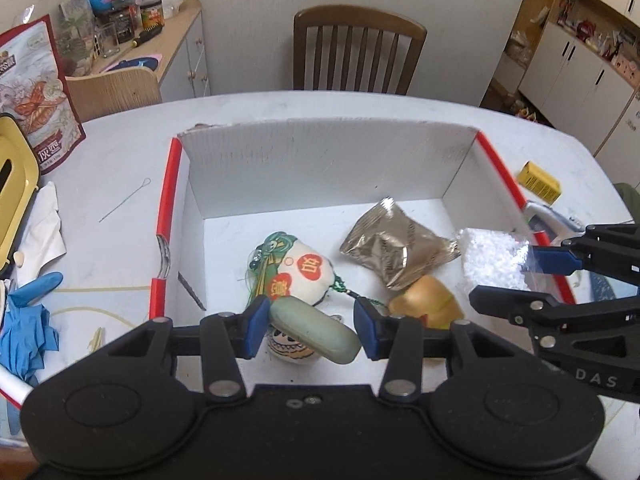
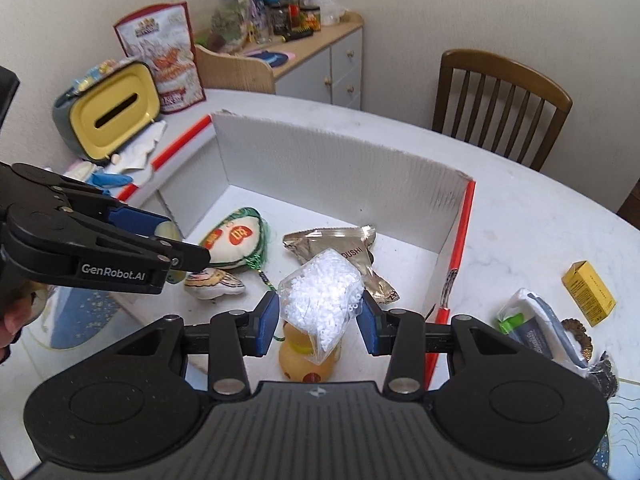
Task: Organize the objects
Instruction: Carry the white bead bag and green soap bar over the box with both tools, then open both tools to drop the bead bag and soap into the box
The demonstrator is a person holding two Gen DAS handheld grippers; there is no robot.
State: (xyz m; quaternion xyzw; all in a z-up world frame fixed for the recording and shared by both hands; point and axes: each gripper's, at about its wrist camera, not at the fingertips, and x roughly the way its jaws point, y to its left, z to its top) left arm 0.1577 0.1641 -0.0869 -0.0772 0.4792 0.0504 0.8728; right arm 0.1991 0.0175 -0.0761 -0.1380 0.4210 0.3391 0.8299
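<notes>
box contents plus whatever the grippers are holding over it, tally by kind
Embroidered pouches: 2
Foil snack packets: 1
Yellow rubber ducks: 1
Green oval cases, left gripper: 1
Bags of white beads, right gripper: 1
Total: 6

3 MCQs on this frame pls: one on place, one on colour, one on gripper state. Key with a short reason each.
1. Where is the yellow carton?
A in the box
B on the table outside the box
C on the chair

2. Colour of the box rim edges?
A red
B green
C black

3. What is the right gripper holding?
A nothing
B a blue glove
C the bag of white beads

B: it lies on the tabletop right of the box.
A: red strips run along both side walls.
C: the bag sits between its pads.
</notes>
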